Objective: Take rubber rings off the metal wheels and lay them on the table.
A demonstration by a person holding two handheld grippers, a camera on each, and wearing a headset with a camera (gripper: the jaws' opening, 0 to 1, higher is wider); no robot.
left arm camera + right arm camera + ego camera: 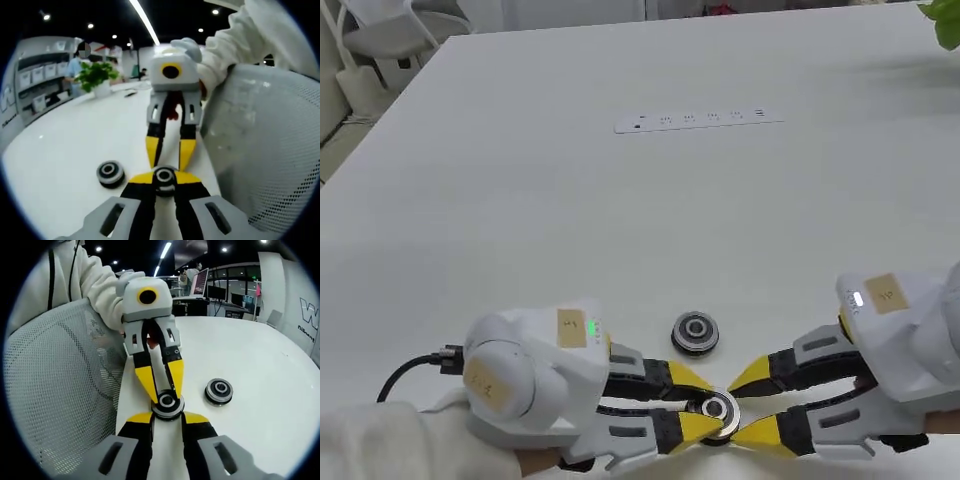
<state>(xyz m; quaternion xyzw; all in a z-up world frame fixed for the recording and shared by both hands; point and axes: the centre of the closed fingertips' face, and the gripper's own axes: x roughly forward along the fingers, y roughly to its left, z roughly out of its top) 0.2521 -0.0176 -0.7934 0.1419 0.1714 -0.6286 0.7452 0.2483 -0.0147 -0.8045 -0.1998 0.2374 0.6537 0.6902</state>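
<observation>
Left claw [708,405] is pinching the metal wheel [717,408], apparently steadying it; right claw [731,407], part spread, is facing it, likely to strip the rubber ring [168,413]

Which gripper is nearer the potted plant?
Right. The right gripper is at the near edge on the potted plant's side; the left gripper faces it from farther left, across a metal wheel.
</observation>
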